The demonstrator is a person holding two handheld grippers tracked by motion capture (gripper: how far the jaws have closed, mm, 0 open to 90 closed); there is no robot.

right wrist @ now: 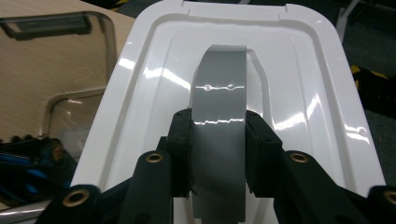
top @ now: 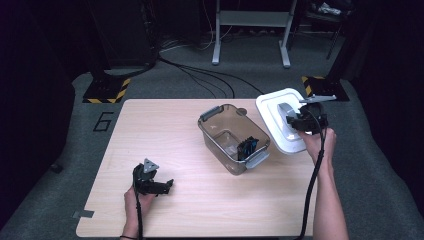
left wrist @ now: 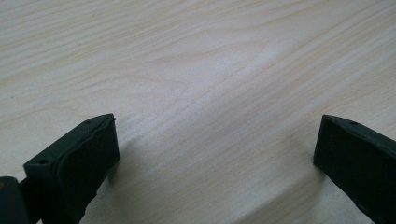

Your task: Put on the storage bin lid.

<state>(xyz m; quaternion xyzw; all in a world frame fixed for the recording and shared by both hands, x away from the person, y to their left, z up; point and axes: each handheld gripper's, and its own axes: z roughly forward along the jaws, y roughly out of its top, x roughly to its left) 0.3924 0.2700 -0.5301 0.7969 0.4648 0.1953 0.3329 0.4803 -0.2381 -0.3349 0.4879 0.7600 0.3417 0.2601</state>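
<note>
The right gripper [top: 300, 121] is clamped on the grey handle [right wrist: 219, 116] of the white lid [top: 280, 107]; in the right gripper view its two black jaws press that handle from either side, with the glossy lid spreading out behind them. In the high view the lid hangs tilted in the air at about three o'clock from the clear container [top: 232, 137], just beside it, over the right edge of the wooden table [top: 150, 130]; whether the lid's near edge touches the container's rim I cannot tell. The container stands open near the table's middle, slightly toward two o'clock, with grey latches at its two ends; inside it, against the wall nearest the lid, sits a dark object with blue parts [top: 247, 147], too small to make out further; the same item appears at the lower left of the right gripper view [right wrist: 32, 163].

The left gripper [top: 161, 187] rests low on the table at about seven o'clock from the container, well apart from it; its jaws stand wide apart with nothing between them, and the left gripper view shows bare pale wood grain in the gap.
</note>
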